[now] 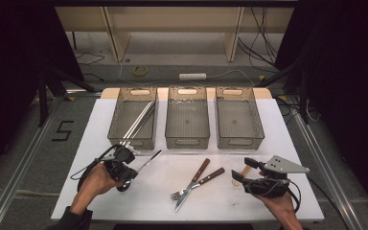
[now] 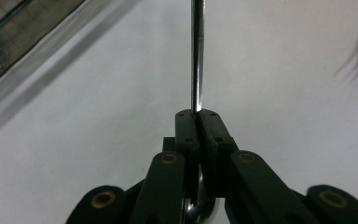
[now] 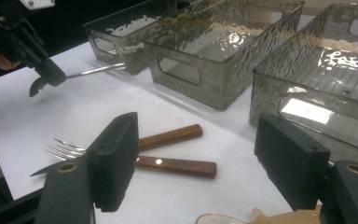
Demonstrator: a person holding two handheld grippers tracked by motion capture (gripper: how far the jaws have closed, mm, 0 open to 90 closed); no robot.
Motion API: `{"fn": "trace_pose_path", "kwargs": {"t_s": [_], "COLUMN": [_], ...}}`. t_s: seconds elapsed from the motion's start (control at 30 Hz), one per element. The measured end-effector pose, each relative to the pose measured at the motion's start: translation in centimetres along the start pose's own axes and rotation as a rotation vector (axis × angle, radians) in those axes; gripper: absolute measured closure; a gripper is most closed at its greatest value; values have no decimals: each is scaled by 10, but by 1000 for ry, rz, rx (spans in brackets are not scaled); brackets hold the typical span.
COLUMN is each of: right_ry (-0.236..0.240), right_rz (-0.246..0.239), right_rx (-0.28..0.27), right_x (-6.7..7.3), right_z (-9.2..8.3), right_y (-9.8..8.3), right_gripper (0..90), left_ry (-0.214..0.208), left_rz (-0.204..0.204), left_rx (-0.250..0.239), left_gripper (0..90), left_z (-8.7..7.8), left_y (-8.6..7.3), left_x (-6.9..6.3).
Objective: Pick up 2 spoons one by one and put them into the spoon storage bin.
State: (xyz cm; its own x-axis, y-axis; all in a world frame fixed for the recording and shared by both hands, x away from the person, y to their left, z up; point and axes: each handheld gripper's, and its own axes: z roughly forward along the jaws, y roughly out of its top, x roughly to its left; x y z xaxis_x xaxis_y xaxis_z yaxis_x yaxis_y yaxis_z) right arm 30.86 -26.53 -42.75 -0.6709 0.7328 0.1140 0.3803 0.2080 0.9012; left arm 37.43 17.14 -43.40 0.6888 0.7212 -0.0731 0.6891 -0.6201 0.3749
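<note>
Nearest, two hands come in from the bottom edge of the high view, one tool in each. The left tool [image 1: 133, 168] sits low over the front left of the desk [image 1: 100, 191], wrist angled toward the boxes, and it is clenched on a metal spoon [image 1: 148, 162]: in the left gripper view the pads are pressed tight on the thin handle [image 2: 196, 56], which runs straight ahead, while the bowl end curls out beneath the jaws. From the right gripper view that same spoon [image 3: 93, 70] juts level toward the nearest box. The right tool [image 1: 240, 169] rests at the front right, a grey plate on top, the hand [image 1: 280, 203] low behind it; its jaws stand wide apart and released, gripping nothing, with a pale wooden spoon [image 3: 261, 217] lying just below them.

Between the hands lie one fork [image 1: 196, 186] and one knife [image 1: 192, 184], both with brown wooden handles, crossing each other on the white surface.

Farther back stand three clear boxes in a row. The left box [image 1: 120, 125] holds a bundle of long metal sticks [image 1: 141, 117], too blurred to count; the middle box [image 1: 187, 139] and the right box [image 1: 239, 139] have bare floors.
</note>
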Motion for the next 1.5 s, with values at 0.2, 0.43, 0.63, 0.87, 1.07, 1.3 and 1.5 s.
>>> {"fn": "trace_pose_path", "kwargs": {"t_s": [0.2,0.43,0.63,0.87,1.07,1.3,1.5], "right_ry": [-2,-5,-6,-8,-6,-4,-2], "right_rz": [3,3,10,13,14,19,24], "right_rx": [3,6,12,11,10,8,9], "right_x": [0,0,-1,-1,-2,-2,-3], "right_z": [1,1,2,2,2,2,2], "right_y": [0,-1,-1,-1,-2,-2,-2], "right_gripper": [316,316,316,316,316,315,316], "left_ry": [-25,-47,-62,-77,-75,-92,-83], "left_rz": [7,4,18,7,4,-6,-27], "left_rx": [-43,-104,-141,-199,-245,-289,-318], "left_gripper": [863,865,867,892,894,894,894], "left_z": [-8,-16,-21,-24,-28,-32,-33], "left_y": [6,17,37,60,75,100,119], "left_x": [-3,-7,-12,-7,-5,-4,5]}}
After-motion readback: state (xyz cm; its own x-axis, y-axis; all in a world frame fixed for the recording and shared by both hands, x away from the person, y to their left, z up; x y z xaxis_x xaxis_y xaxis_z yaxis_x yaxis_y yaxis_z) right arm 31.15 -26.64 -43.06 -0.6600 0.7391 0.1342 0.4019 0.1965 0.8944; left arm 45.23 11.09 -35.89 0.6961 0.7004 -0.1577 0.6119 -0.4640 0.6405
